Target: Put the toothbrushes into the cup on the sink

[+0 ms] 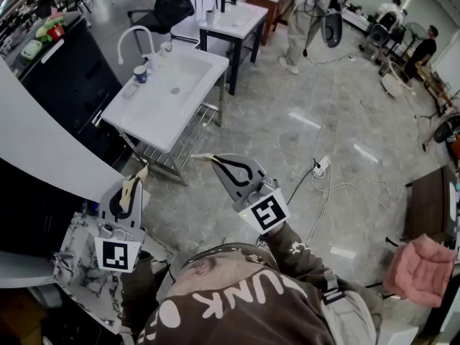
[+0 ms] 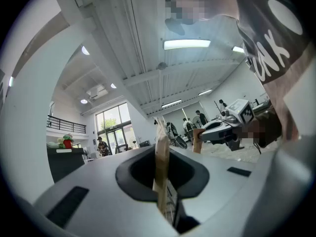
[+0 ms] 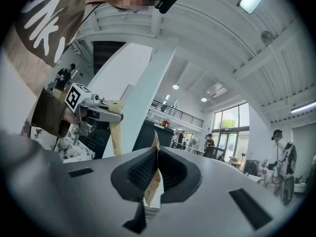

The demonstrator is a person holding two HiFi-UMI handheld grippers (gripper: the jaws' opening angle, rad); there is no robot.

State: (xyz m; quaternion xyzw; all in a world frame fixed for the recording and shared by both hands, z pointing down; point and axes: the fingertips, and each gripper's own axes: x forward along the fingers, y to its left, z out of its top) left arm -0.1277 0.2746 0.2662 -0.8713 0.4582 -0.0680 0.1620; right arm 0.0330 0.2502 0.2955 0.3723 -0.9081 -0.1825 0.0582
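The left gripper (image 1: 128, 195), low at the left of the head view, is carrying a cube with a black-and-white square marker (image 1: 117, 254). Its jaws are pressing together on a pale wooden toothbrush (image 1: 138, 176). The left gripper view is showing the thin handle pinched upright in the dark jaw opening, with its end rising above the jaws.

The right gripper (image 1: 224, 165), near the centre of the head view, is wearing a similar marker cube (image 1: 267, 212). It is likewise clamping its jaws on a second toothbrush (image 1: 203, 157), whose tip is poking out toward the left of the frame. In the right gripper view that handle is standing squeezed between the ribbed black pads. Each gripper is pointing upward, and each is appearing in the other's view with its toothbrush.

Behind the grippers, at the bottom of the head view, the person's brown sweatshirt (image 1: 237, 300) is showing large white letters, of which "UNK" is reading clearly.

Farther out, in the upper left of the head view, the white sink (image 1: 180, 95) is standing on a metal frame, well apart from both grippers. The cup (image 1: 141, 74) is sitting on its left rim, just beside the curved white faucet (image 1: 134, 37). Other people are standing in the far background on the grey floor (image 1: 316, 121).
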